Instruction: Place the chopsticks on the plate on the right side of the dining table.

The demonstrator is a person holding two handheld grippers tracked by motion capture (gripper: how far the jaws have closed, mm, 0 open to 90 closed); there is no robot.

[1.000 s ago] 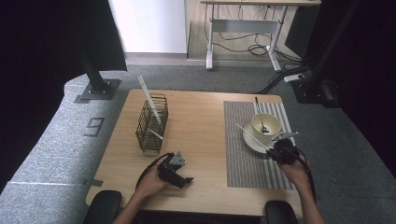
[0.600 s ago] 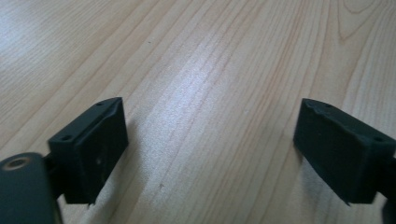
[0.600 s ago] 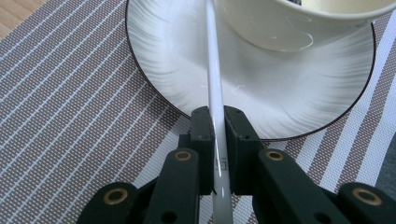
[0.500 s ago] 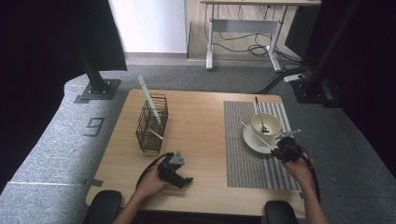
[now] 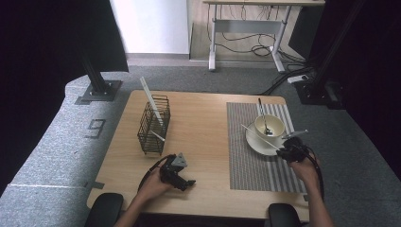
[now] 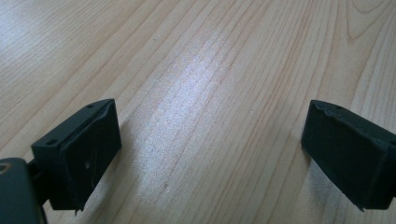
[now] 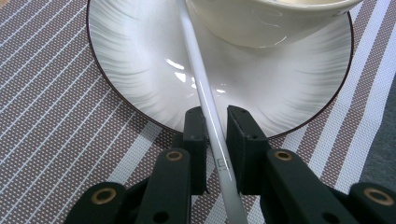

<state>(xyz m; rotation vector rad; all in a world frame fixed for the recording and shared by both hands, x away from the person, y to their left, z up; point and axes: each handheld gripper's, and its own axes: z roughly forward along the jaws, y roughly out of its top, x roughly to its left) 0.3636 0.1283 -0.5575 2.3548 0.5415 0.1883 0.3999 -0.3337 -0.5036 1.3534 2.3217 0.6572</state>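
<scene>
A pale wooden table [image 5: 203, 123] stands on grey carpet [image 5: 71, 156]. The right tongs [image 7: 215, 122] pinch a white chopstick [image 7: 198, 84] over the saucer [image 7: 130, 60] on the striped mat [image 5: 246, 161] at right. The left tongs [image 6: 210, 140] rest wide open, empty, near the table's near edge.

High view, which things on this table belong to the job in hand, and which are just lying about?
In the job:
right gripper, shut on the white chopstick
saucer it lies across
wire basket holding other chopsticks

Lying about:
bowl with spoon
striped placemat
left gripper, open over bare table
</scene>
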